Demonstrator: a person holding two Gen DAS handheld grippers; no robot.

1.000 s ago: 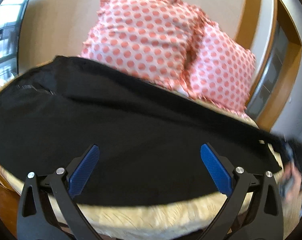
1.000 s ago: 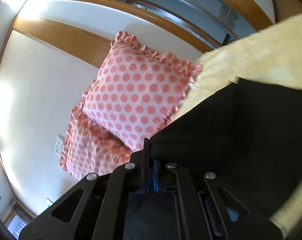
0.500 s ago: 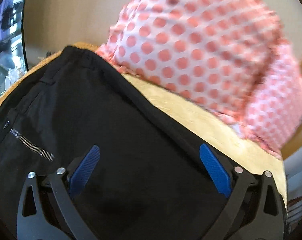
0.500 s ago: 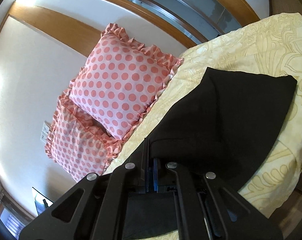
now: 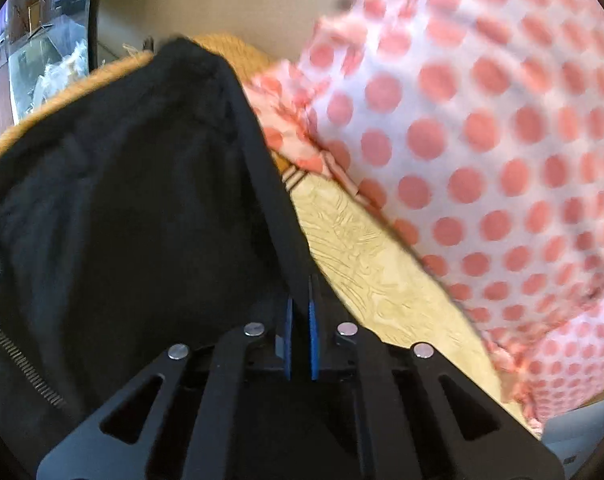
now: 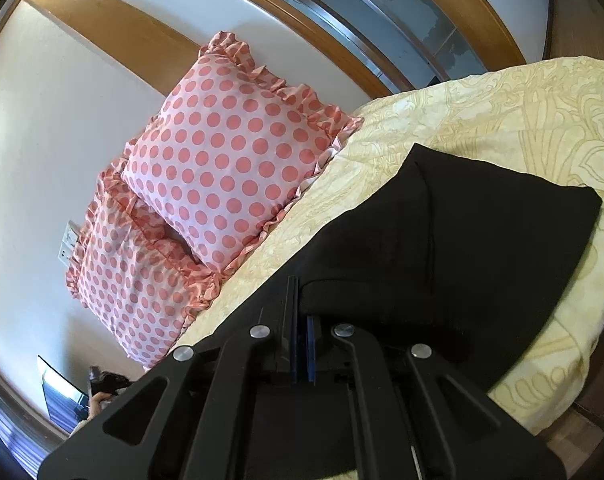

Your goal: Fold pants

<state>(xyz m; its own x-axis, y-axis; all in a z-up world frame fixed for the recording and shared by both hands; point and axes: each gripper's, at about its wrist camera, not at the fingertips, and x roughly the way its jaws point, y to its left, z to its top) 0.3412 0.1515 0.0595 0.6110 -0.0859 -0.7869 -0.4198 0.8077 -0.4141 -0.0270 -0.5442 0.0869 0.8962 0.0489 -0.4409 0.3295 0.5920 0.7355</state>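
Observation:
Black pants lie on a cream patterned bedspread. In the left wrist view my left gripper is shut on the pants' far edge, next to the spread; a zipper shows at the lower left. In the right wrist view my right gripper is shut on another edge of the pants, which stretch away to a hem at the right on the bedspread.
Two pink polka-dot pillows lean against the white wall at the head of the bed; one fills the right of the left wrist view. The bed's edge drops off at the right. A wooden door frame stands behind.
My left gripper was open above the pants; it has moved toward the far edge by the pillows and shut on it. My right gripper stays shut on the pants.

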